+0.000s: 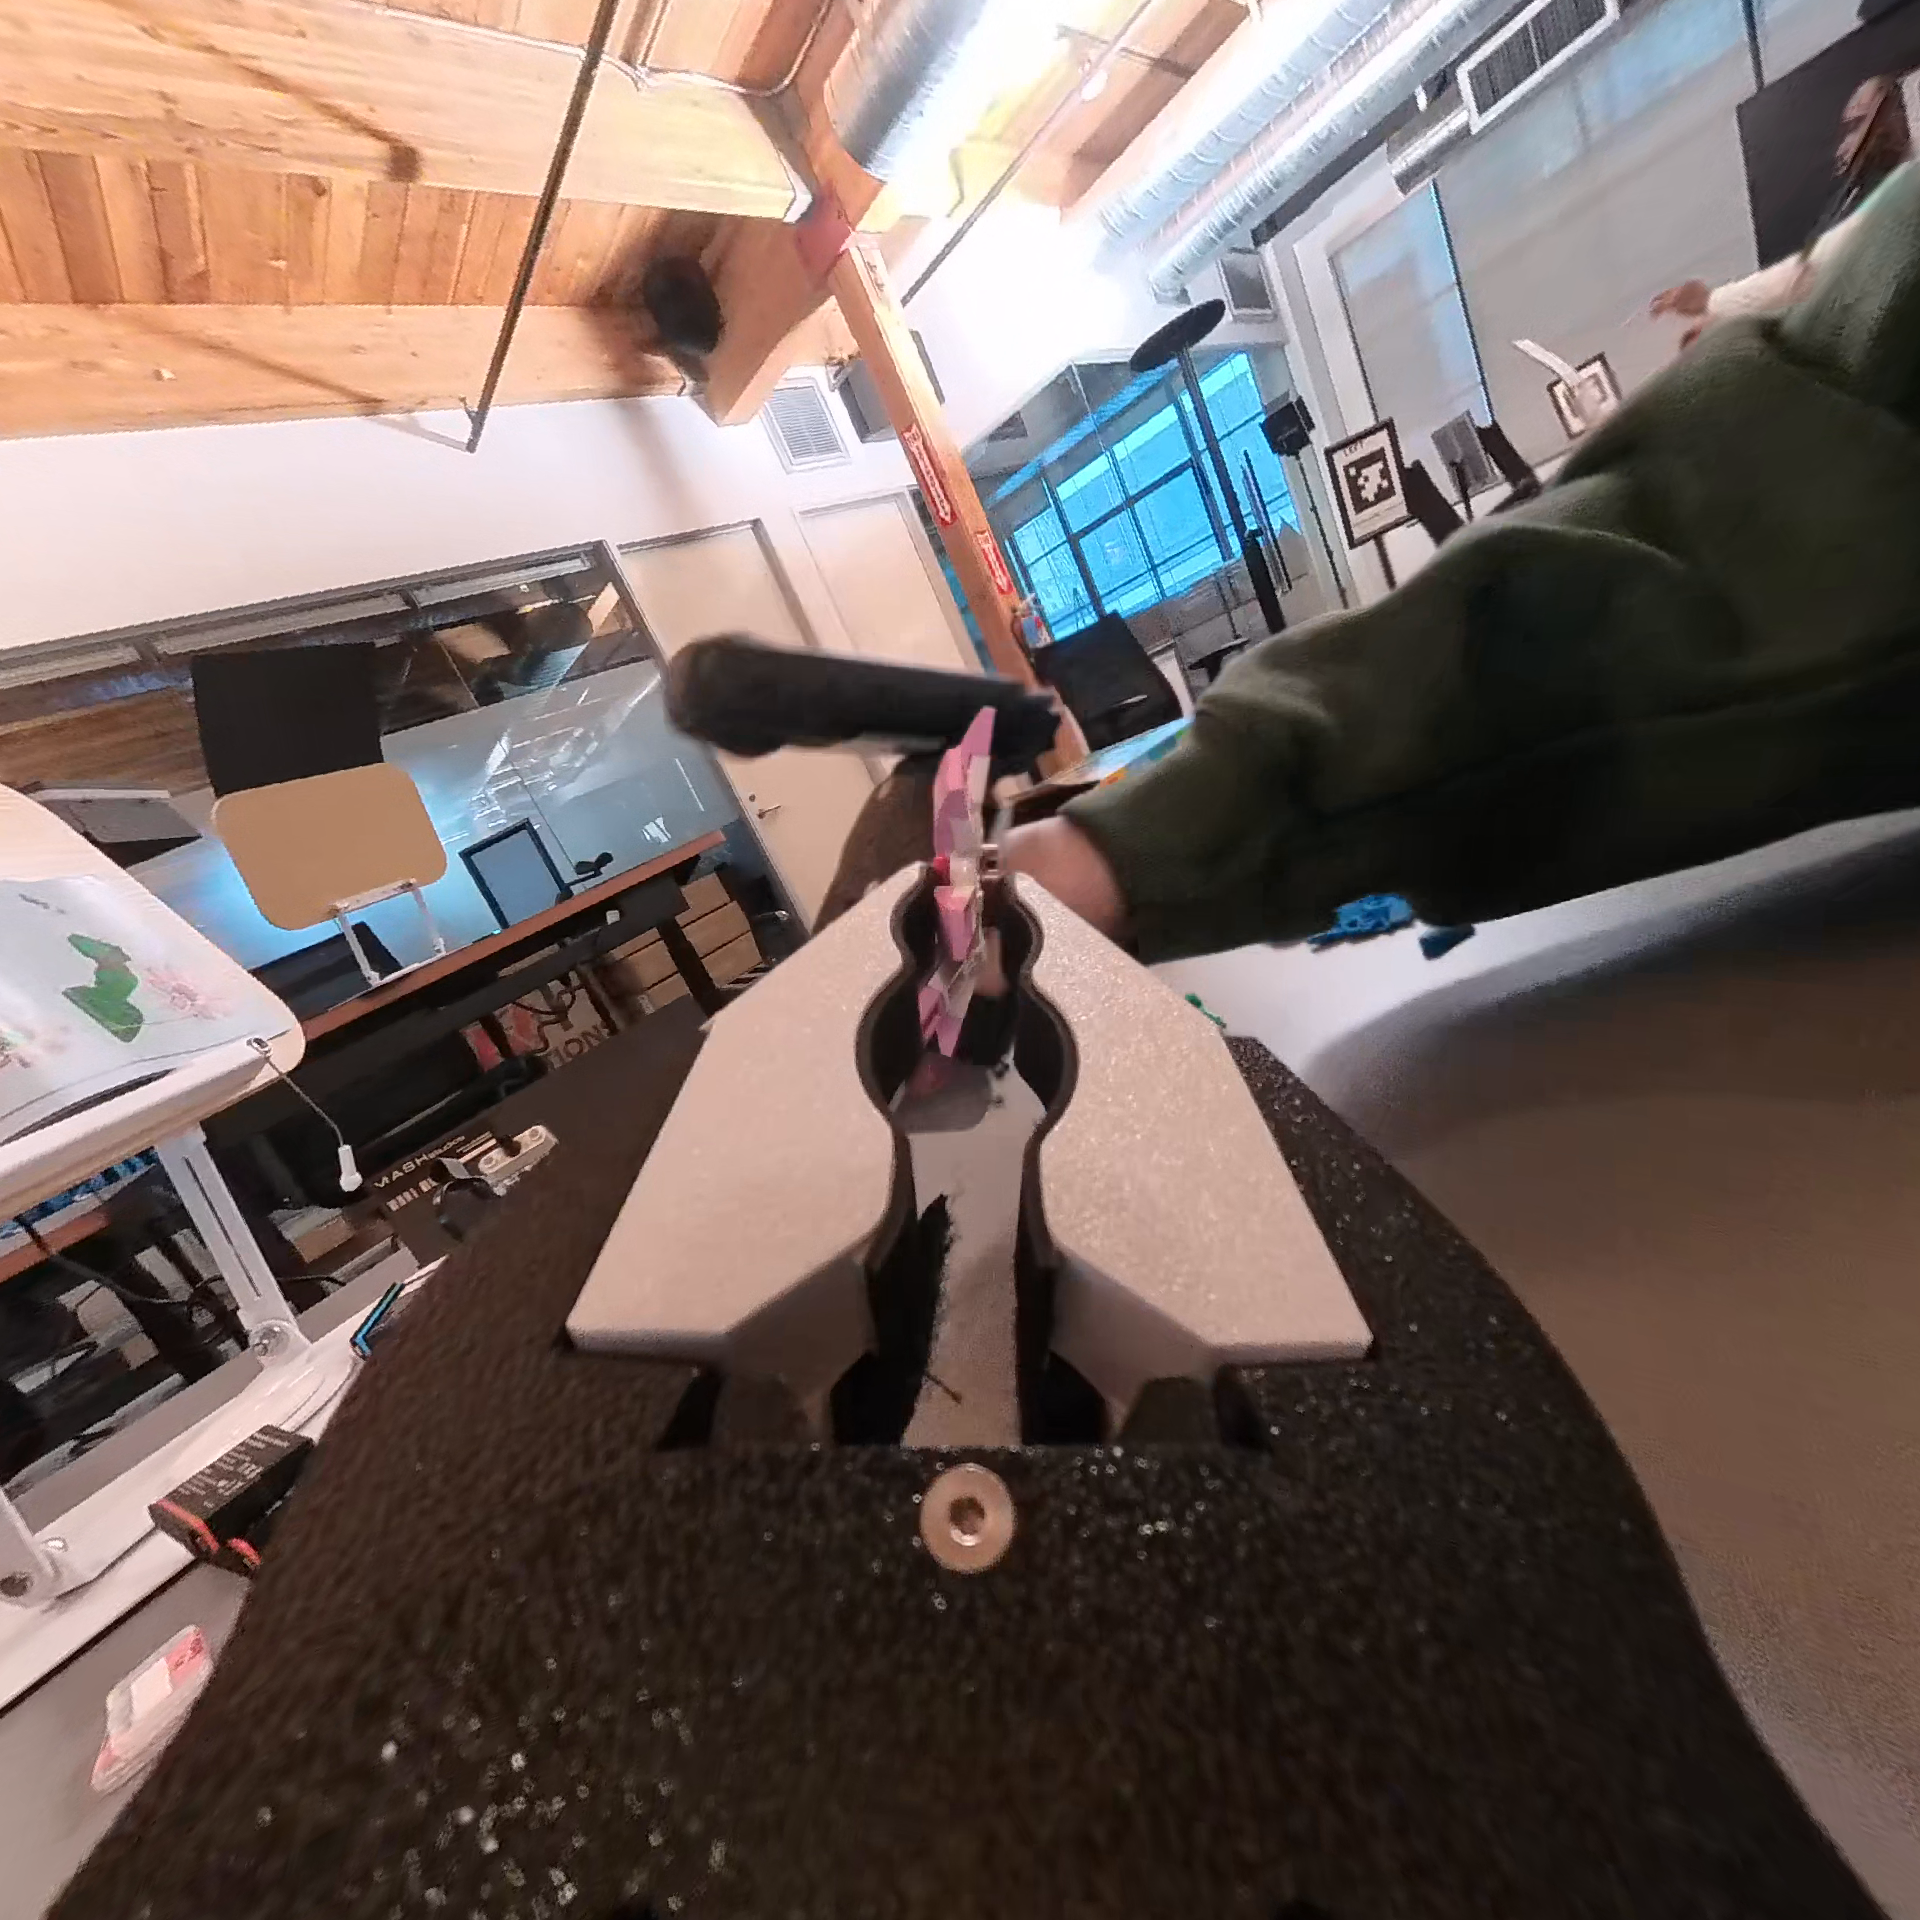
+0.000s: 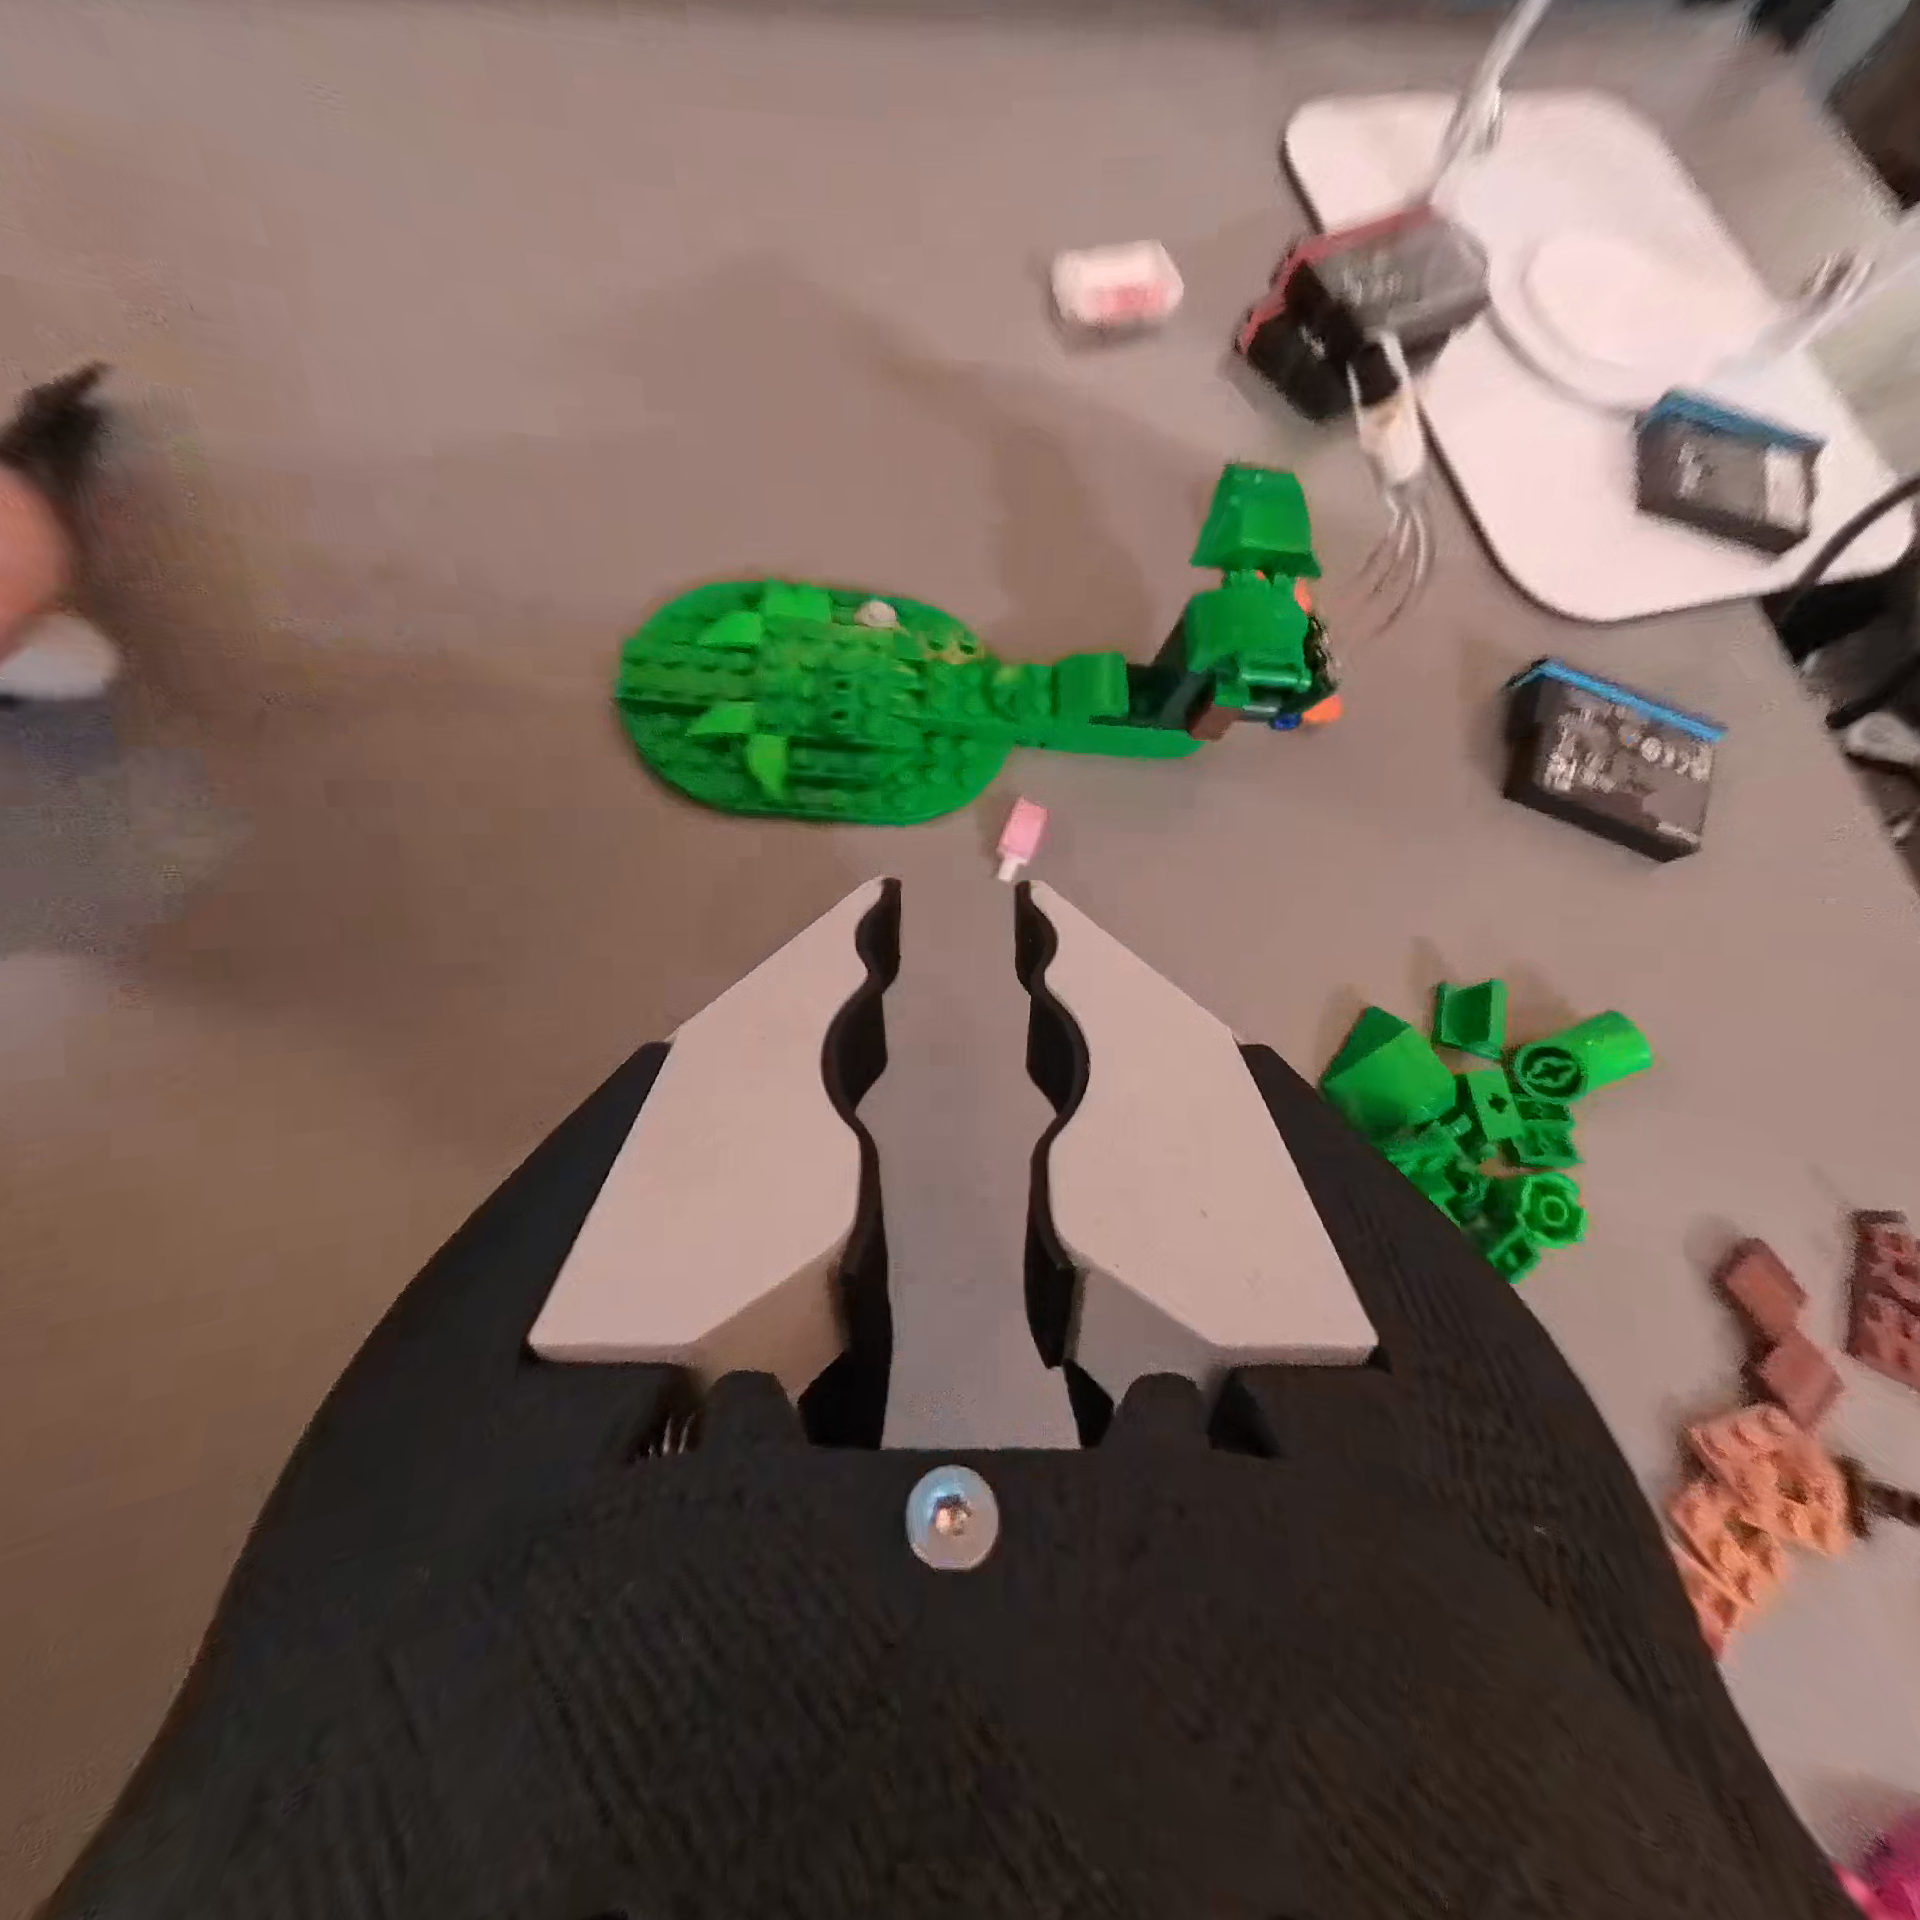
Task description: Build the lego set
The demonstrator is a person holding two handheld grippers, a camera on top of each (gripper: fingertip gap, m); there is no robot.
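My left gripper (image 1: 961, 883) points up and away from the table. It is shut on a pink and white lego assembly (image 1: 964, 800) that sticks out past its fingertips. A hand in a green sleeve (image 1: 1507, 707) is right behind it, under a blurred black bar (image 1: 831, 696). My right gripper (image 2: 954, 888) is open and empty above the grey table (image 2: 416, 312). The green lego base (image 2: 810, 707) with its upright green part (image 2: 1247, 623) lies just beyond it. A small pink piece (image 2: 1021, 831) lies by the right fingertip.
Loose green pieces (image 2: 1486, 1122) and brown and tan pieces (image 2: 1766, 1434) lie at the right. Black battery packs (image 2: 1610, 758) and a white stand base (image 2: 1579, 260) are at the far right. An instruction booklet on a stand (image 1: 104, 987) is at the left. My hands' fingertips stand some 15 cm from each other. My right gripper is the nearer one to the small pink piece (image 2: 1021, 831): about 5 cm, against 20 cm.
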